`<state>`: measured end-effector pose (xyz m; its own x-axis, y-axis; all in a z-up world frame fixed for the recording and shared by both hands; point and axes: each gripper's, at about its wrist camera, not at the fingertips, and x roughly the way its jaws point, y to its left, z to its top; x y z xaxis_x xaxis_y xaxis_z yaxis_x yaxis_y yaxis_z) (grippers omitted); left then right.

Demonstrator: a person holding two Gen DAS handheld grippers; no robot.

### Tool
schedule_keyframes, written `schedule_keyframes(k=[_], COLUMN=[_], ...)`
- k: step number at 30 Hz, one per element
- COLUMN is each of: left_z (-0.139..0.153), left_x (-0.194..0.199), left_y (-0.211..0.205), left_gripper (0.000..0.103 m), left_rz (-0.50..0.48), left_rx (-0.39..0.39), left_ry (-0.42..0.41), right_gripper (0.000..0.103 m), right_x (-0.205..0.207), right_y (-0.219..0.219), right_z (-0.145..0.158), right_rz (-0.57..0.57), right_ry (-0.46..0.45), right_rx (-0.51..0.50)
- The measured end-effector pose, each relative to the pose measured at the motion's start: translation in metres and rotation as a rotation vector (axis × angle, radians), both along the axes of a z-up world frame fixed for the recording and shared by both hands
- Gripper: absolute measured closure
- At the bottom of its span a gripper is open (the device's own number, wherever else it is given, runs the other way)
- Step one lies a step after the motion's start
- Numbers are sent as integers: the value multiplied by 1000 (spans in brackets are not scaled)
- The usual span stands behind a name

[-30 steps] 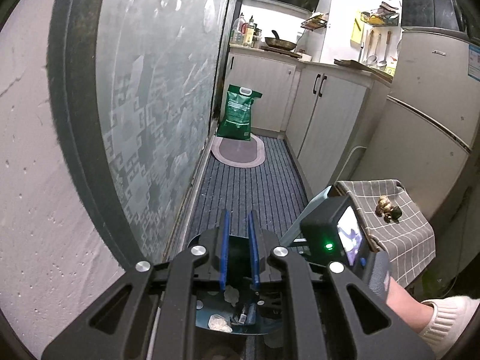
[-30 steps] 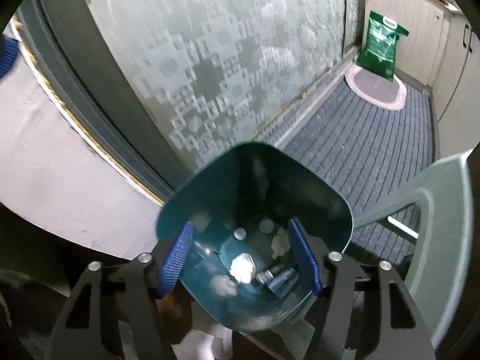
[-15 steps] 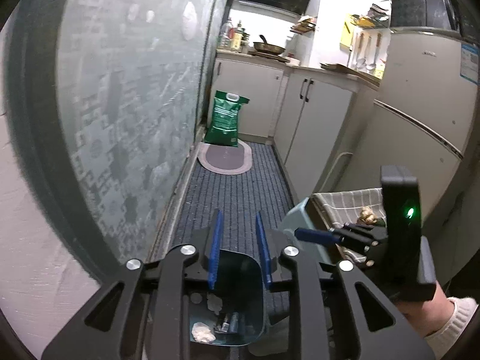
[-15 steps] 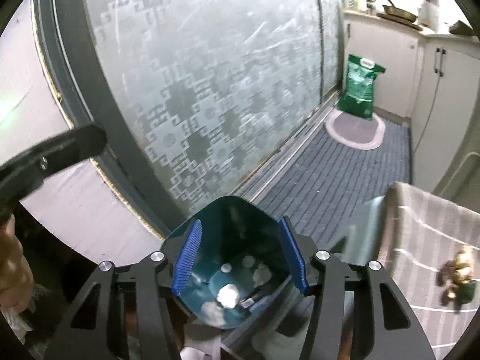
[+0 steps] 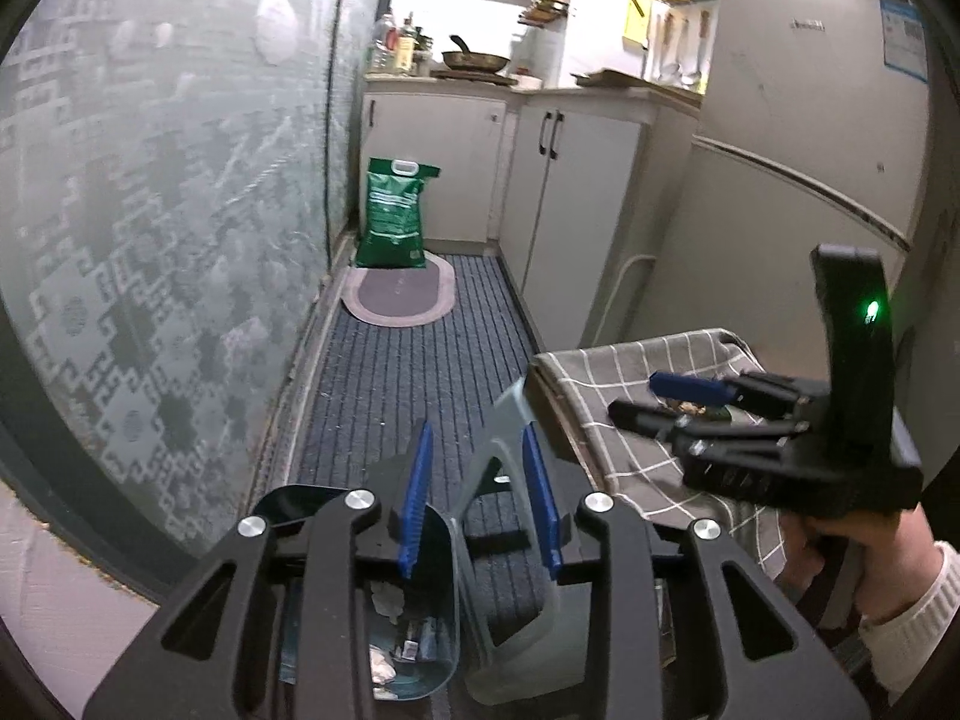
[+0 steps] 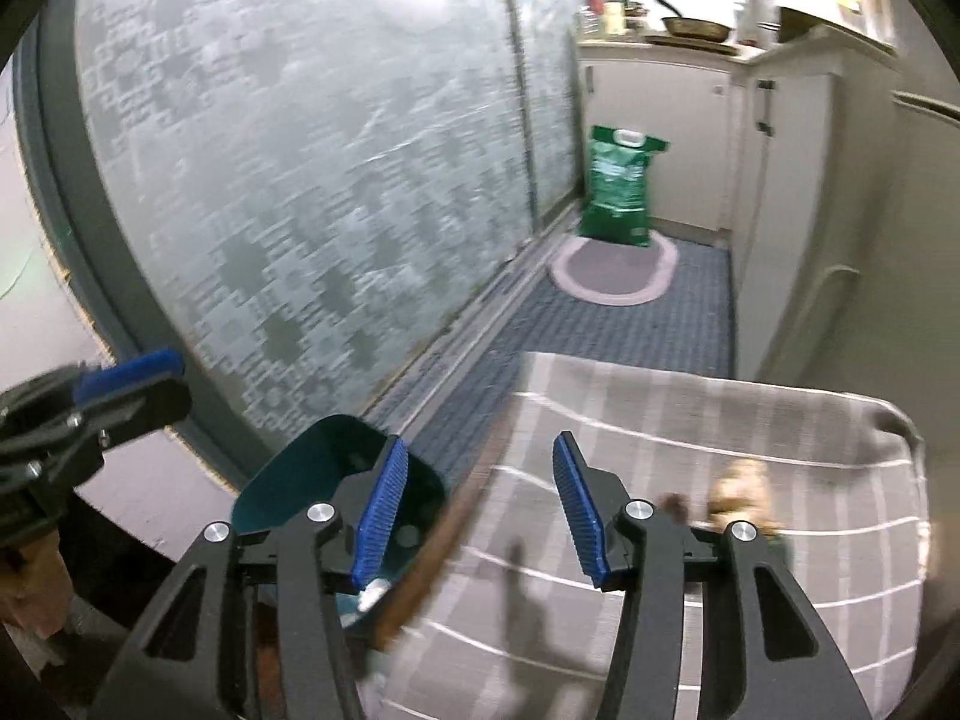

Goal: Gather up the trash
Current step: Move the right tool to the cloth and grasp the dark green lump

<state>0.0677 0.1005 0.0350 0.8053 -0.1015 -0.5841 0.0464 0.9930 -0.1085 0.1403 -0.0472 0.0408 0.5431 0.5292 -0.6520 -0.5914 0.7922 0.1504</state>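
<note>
Trash in question, a small crumpled brownish scrap (image 6: pixel 741 489) with something dark green beside it, lies on the grey white-checked cloth (image 6: pixel 690 420) draped over a stool, ahead and to the right of the right gripper (image 6: pixel 477 510); its long axis cannot be told through the blur; the right gripper's blue-padded jaws have just been closing yet stand apart with nothing between them, and it is plainly the nearer; the left gripper (image 5: pixel 480 498) hangs over the dark teal plastic bin (image 5: pixel 414 630) holding white crumpled bits, its jaws having just been opening, empty, well left of the scrap.
</note>
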Motion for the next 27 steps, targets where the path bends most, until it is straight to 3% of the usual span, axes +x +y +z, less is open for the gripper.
schedule_keyframes(k=[11, 22, 27], left_z=[-10, -33, -41], left_x=[20, 39, 45], left_y=[-48, -87, -105], left_gripper=[64, 63, 63], left_rz=[-75, -135, -171], left_rx=[17, 47, 43], left_ry=[32, 92, 116], right_gripper=[52, 52, 66], right_x=[14, 26, 30], right_y=[-67, -95, -97], right_z=[-11, -35, -44], right_rz=[-106, -148, -138], right_ry=[8, 76, 102], right_rx=[-10, -20, -23])
